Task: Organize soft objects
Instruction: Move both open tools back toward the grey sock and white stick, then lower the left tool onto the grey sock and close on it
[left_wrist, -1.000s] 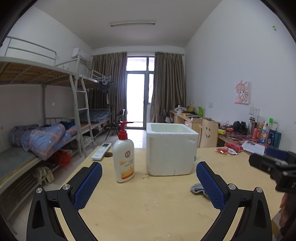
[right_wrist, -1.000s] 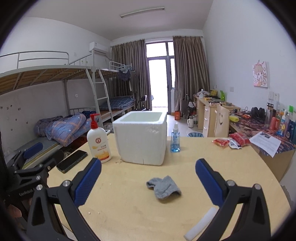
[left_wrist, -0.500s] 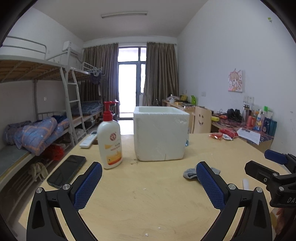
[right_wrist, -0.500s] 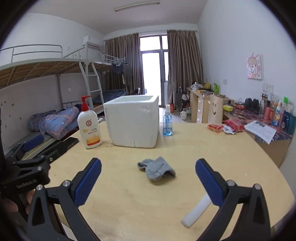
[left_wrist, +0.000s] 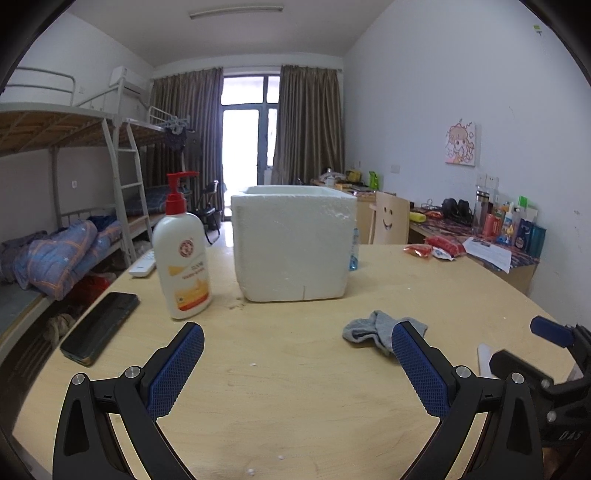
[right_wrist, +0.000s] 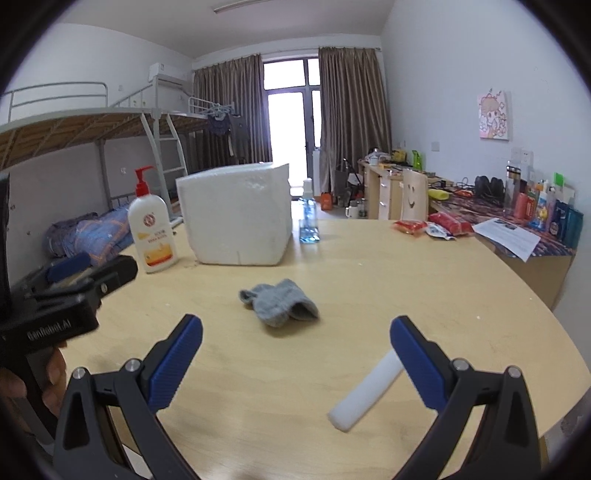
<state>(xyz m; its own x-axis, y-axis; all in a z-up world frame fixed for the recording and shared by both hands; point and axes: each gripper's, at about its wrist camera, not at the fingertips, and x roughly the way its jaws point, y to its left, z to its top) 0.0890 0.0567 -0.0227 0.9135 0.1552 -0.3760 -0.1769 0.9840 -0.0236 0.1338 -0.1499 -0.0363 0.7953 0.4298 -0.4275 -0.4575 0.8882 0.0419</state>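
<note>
A crumpled grey sock (right_wrist: 279, 306) lies on the round wooden table (right_wrist: 406, 280), a little in front of a white foam box (right_wrist: 236, 214). In the left wrist view the sock (left_wrist: 373, 329) sits just beyond the right blue pad. My right gripper (right_wrist: 295, 360) is open and empty, held short of the sock. My left gripper (left_wrist: 297, 365) is open and empty too, with bare table between its fingers. A white foam stick (right_wrist: 365, 391) lies near my right gripper's right finger.
A lotion pump bottle (left_wrist: 181, 254) stands left of the box and a small blue spray bottle (right_wrist: 308, 218) right of it. A black phone (left_wrist: 99, 326) and a remote (left_wrist: 142, 264) lie at the table's left. Snack packets (right_wrist: 432, 226) lie far right. A bunk bed (left_wrist: 66, 206) flanks the left.
Both grippers have pulled back and lowered toward the table's near side, so the box and bottle look farther off. The sock and foam stick have not moved.
</note>
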